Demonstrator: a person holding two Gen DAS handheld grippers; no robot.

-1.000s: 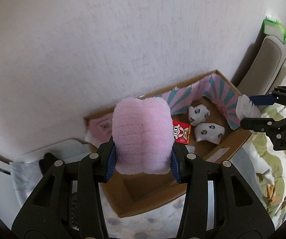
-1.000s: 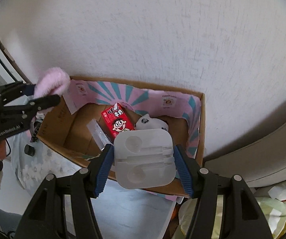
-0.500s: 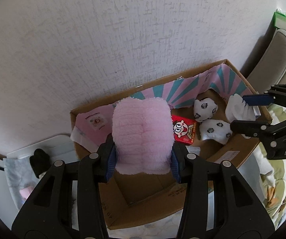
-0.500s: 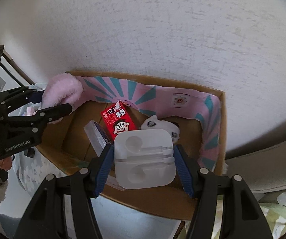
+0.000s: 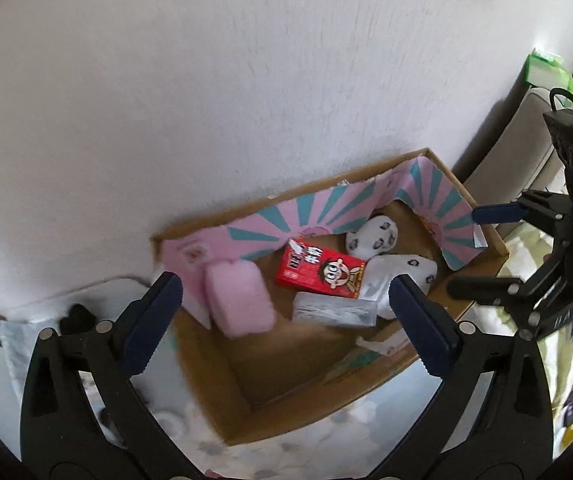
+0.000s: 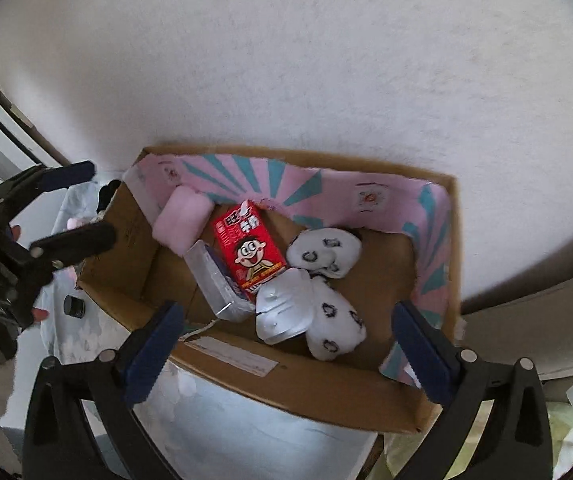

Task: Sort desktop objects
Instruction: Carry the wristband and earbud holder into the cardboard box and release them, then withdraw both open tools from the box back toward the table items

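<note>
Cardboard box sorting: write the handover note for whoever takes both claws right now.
Left claw: jaws opening, nothing between them.
Right claw: jaws opening, also empty.
In the cardboard box: pink plush pad at the left end, white plastic tray leaning on the patterned socks, red milk carton, clear case.
Done: both items dropped in.
Left: small black items outside the box's left end, apparently unsorted.

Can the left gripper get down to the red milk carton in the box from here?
Probably yes: the left gripper hangs over the open cardboard box, jaws opening and empty. The red milk carton lies uncovered beside the pink plush.
</note>
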